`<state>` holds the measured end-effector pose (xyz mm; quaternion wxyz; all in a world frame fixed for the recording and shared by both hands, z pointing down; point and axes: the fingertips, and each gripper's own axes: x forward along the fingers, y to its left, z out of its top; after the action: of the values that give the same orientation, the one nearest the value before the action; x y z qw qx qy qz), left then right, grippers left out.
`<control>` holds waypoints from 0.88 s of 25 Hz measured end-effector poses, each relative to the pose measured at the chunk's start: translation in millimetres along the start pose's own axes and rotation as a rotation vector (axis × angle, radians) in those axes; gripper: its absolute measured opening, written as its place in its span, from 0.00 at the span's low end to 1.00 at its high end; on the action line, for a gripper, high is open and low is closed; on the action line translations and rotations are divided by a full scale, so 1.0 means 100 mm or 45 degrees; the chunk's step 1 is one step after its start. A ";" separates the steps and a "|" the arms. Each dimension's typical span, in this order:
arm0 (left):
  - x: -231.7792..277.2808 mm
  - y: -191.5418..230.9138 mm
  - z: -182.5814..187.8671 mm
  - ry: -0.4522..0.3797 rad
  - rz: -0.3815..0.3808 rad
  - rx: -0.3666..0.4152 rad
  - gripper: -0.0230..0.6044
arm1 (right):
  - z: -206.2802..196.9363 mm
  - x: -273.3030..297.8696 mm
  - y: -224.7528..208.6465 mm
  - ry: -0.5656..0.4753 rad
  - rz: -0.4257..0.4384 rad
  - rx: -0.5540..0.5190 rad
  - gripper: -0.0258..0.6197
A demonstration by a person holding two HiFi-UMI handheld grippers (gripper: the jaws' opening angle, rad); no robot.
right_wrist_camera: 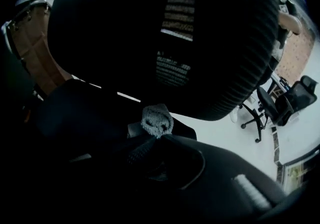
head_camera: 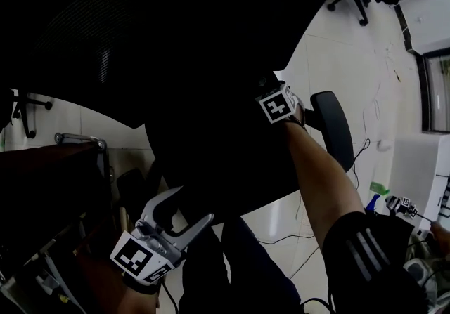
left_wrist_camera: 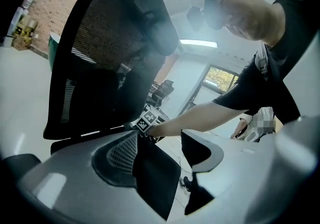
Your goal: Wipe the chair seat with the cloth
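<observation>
Cloth between right gripper jaws

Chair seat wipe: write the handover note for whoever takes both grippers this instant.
Left gripper: open, empty, held low by the front edge of the chair seat.
Right gripper: shut on the cloth, out over the seat near the backrest; too dark to confirm contact.
Done: cloth is in the gripper and at the seat. How much is wiped cannot be told.
Left: wipe across the whole seat.
</observation>
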<state>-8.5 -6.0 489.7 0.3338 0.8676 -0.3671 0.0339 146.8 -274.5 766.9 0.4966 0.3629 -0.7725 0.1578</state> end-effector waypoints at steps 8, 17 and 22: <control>0.00 0.02 0.01 0.011 -0.003 -0.018 0.51 | -0.61 -0.25 0.33 0.049 0.104 0.004 0.09; -0.01 -0.11 0.00 0.028 -0.055 0.003 0.51 | -1.91 -1.05 1.00 0.069 0.162 -0.008 0.09; -0.02 -0.16 -0.05 0.037 -0.074 0.000 0.51 | -2.57 -1.40 1.36 0.145 0.205 0.046 0.09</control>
<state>1.8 6.0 484.0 0.3400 0.8772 -0.3369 0.0368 250.5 30.6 776.9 0.5187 0.2991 -0.7668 0.2315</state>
